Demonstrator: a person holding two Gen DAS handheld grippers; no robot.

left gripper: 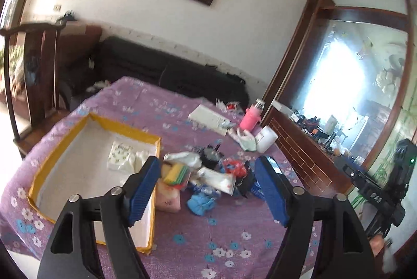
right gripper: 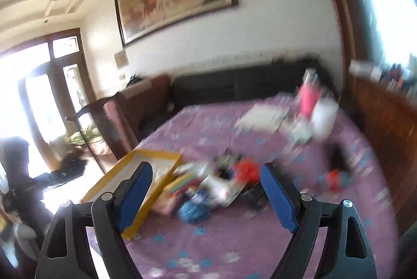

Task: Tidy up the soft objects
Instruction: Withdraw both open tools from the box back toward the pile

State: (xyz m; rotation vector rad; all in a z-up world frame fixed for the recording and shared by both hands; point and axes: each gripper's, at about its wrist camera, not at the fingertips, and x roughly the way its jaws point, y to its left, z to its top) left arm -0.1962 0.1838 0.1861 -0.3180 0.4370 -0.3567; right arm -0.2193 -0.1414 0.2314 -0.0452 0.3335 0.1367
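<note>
A yellow-rimmed cardboard box (left gripper: 65, 138) with a white inside lies on the purple flowered tablecloth (left gripper: 213, 237); a white patterned cloth (left gripper: 122, 155) rests in it. Beside the box is a heap of soft things: a blue bundle (left gripper: 202, 202), a stack of coloured sponges (left gripper: 177, 173), a pink pack (left gripper: 169, 199), a white packet (left gripper: 219, 178), something red (left gripper: 234, 165). My left gripper (left gripper: 207, 187) hangs open above the heap with nothing between its fingers. My right gripper (right gripper: 207, 194) is open too and holds nothing; its view is blurred, showing the box (right gripper: 135, 180) and the blue bundle (right gripper: 194, 211).
A pink bottle (left gripper: 249, 116), a white roll (left gripper: 265, 138) and papers (left gripper: 208, 118) stand at the table's far side. A dark sofa (left gripper: 166, 70) runs along the wall. A wooden chair (left gripper: 34, 65) stands left, a wooden cabinet (left gripper: 307, 154) right.
</note>
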